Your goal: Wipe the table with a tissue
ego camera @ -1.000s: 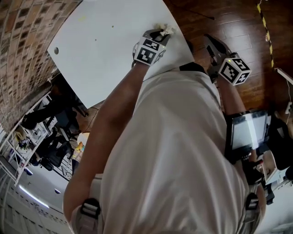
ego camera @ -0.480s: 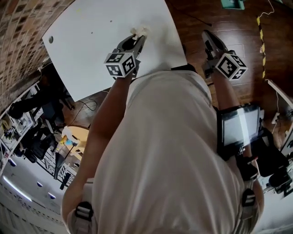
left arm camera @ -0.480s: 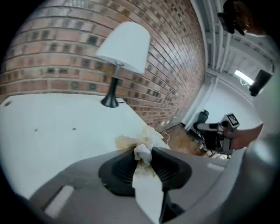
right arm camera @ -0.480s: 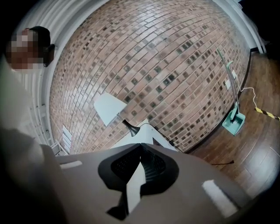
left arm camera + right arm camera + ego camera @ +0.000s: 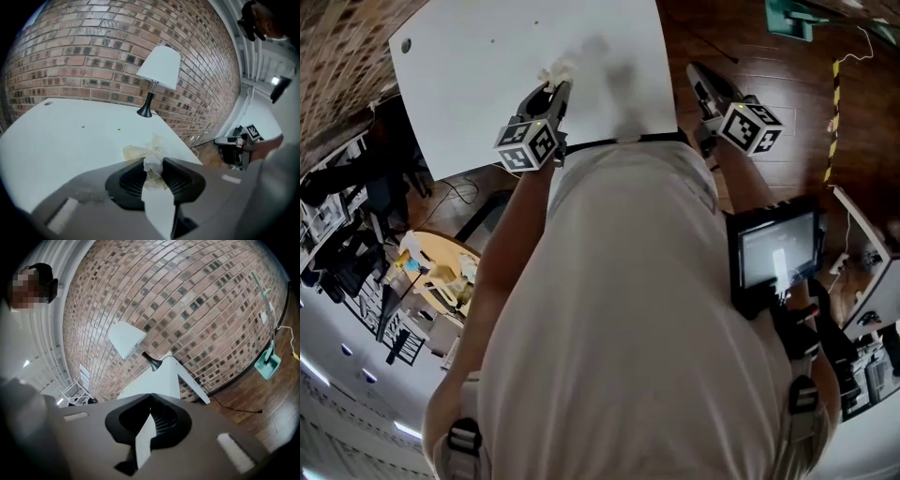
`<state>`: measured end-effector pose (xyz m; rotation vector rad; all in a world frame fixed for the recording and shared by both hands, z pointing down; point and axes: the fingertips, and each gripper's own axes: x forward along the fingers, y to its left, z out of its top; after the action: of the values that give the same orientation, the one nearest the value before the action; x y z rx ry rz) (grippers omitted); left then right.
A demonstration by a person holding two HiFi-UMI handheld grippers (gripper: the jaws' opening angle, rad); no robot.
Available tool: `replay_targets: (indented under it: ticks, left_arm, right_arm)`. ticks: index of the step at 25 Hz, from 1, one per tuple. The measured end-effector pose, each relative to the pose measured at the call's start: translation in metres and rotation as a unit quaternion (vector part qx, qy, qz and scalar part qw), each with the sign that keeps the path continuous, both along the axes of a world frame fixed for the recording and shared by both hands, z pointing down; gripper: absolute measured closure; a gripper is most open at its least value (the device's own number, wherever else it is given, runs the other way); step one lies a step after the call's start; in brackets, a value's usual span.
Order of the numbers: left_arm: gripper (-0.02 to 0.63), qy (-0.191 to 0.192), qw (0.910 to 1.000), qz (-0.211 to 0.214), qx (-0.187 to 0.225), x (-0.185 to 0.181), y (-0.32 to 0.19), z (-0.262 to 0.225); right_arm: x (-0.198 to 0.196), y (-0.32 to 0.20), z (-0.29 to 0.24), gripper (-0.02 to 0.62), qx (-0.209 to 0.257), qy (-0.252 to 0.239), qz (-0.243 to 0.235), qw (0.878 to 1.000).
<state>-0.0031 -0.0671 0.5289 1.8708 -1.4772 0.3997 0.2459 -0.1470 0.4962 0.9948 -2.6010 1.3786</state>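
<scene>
Even indoor light — heavy fisheye edge warping

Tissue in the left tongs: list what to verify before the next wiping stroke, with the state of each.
1. Tissue gripped by the left tongs: ok, pinched between the jaws.
2. Tissue touching the white table: cannot tell.
3. Table free of dirt: not ok, small specks show ahead of the tissue.
4. Lamp away from the tissue: ok, it stands at the table's far edge.
5. Right tongs out of the way: ok, shut, empty, beside the table over the wooden floor.
</scene>
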Motion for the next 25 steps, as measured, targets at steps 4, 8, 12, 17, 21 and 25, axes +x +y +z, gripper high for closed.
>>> replay_targets:
  ticks: [4,8,12,17,21,25]
  left_arm:
    - [0.492,-0.017,0.9998,0.008,0.001,-0.016,0.019,-0.005]
    - [0.492,0.007,0.9998,-0.004,0.015,-0.04,0.038,-0.006]
    - [0.492,0.072,0.9966,0.003,0.039,-0.027,0.033,-0.009]
    - [0.492,0.096,0.9944,0.01,0.044,-0.025,0.032,-0.007]
    - [0.492,0.091,0.9938,0.03,0.056,-0.058,0.039,-0.006]
    - [0.492,0.082,0.9937,0.046,0.061,-0.075,0.044,-0.002]
  right_arm:
    - [-0.039,0.008,-0.004,0.588,0.014,0.0,-0.039,0.999]
    - [-0.084,0.025,-0.013,0.588,0.031,0.012,-0.075,0.997]
    - [-0.098,0.02,-0.023,0.588,0.058,0.021,-0.1,0.993]
    - [-0.106,0.028,-0.035,0.588,0.068,0.041,-0.115,0.99]
    - [-0.148,0.041,-0.035,0.588,0.076,0.054,-0.119,0.989]
    - [-0.177,0.05,-0.037,0.588,0.082,0.06,-0.126,0.987]
